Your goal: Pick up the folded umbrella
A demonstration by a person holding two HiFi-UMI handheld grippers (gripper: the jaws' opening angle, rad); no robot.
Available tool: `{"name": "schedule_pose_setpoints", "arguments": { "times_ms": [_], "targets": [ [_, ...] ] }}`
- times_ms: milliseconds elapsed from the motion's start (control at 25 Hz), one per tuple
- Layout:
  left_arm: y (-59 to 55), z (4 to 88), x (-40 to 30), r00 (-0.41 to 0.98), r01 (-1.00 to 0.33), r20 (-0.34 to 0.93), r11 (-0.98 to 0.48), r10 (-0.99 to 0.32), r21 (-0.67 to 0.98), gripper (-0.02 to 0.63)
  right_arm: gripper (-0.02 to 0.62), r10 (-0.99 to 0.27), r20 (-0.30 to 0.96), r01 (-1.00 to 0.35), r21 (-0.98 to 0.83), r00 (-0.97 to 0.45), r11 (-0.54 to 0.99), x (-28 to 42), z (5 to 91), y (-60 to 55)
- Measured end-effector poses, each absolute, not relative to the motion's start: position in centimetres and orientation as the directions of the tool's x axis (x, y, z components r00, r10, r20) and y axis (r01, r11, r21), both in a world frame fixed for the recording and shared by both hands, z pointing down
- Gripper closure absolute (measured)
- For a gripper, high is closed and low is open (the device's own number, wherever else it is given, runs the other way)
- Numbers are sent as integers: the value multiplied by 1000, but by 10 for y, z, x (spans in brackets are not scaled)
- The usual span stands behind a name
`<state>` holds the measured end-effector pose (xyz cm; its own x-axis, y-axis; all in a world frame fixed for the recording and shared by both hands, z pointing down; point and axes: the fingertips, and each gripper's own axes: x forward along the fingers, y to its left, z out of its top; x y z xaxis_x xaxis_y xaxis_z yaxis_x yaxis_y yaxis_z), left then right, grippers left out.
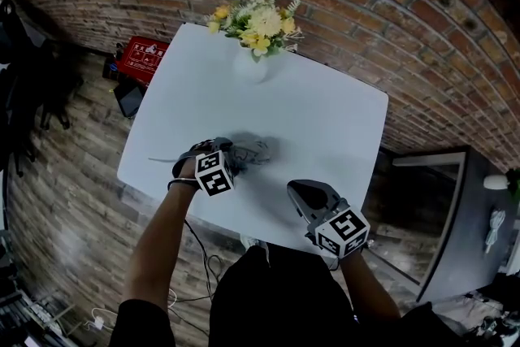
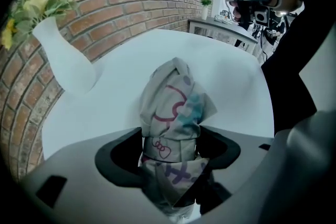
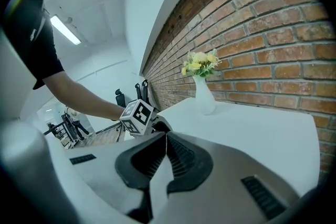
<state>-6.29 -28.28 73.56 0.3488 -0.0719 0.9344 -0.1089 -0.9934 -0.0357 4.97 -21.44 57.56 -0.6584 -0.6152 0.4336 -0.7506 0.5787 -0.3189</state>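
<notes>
The folded umbrella [image 1: 253, 149] is a pale fabric bundle with pink and teal print, lying on the white table [image 1: 325, 114] near its front edge. In the left gripper view the umbrella [image 2: 176, 105] runs lengthwise between the two jaws, filling the gap. My left gripper [image 1: 231, 158] points steeply down over it with its jaws spread wide, not clamped. My right gripper [image 1: 302, 193] hovers at the table's front edge, to the right of the umbrella, shut with nothing in it; its jaws meet in the right gripper view [image 3: 167, 139]. There the left gripper's marker cube [image 3: 138, 115] shows beyond the jaws.
A white vase [image 1: 250, 65] with yellow and white flowers [image 1: 258, 19] stands at the table's far edge against the brick wall. A red box [image 1: 145, 57] lies on the wooden floor to the left. A grey cabinet [image 1: 455, 215] stands at the right.
</notes>
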Motion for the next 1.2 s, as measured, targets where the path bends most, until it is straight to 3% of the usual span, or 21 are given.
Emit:
{"name": "schedule_pose_setpoints", "arguments": {
  "times_ms": [440, 1200],
  "targets": [
    [-283, 731, -63, 352, -99, 934, -995, -61, -28, 321, 572, -634, 436, -768, -321, -639, 554, 55, 573, -213],
    [-256, 659, -83, 525, -336, 819, -940, -230, -49, 322, 572, -636, 400, -748, -275, -660, 603, 22, 544, -184]
  ]
}}
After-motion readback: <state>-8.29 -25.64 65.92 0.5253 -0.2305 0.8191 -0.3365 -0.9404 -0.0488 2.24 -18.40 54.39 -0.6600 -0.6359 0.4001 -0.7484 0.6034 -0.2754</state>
